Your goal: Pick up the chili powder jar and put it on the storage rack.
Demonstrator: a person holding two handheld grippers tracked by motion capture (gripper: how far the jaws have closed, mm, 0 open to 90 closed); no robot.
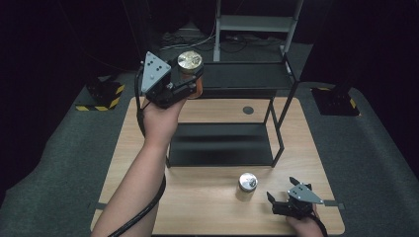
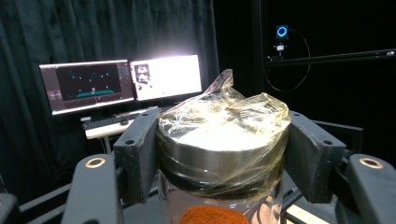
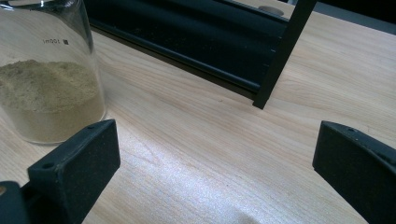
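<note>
left gripper holds a jar above the shelf, right gripper waits open on the table

in the high view the left gripper (image 1: 190, 81) is raised over the far left corner of the black shelf rack (image 1: 222, 143), held in the person's left hand (image 1: 160, 116). its jaws are clamped on a glass jar with orange powder (image 1: 190, 74), gripping it just under the lid. in the left gripper view the two black pads (image 2: 135, 154) press on either side of the jar's metal lid (image 2: 219, 144), which is wrapped in crinkled clear film (image 2: 229, 109); the jar stands upright between them, and orange powder shows at the bottom edge. two lit monitors (image 2: 121, 81) stand behind, against a dark curtain.

the right gripper (image 1: 281, 200) sits low at the near right corner of the wooden table (image 1: 207, 207), its jaws spread wide with nothing between them. in the right gripper view bare wood lies between its pads (image 3: 77, 158), and a second glass jar with beige powder (image 3: 49, 88) stands just beyond the left pad, apart from it. in the high view that jar (image 1: 247, 182) stands on the table in front of the rack, near the right gripper
</note>
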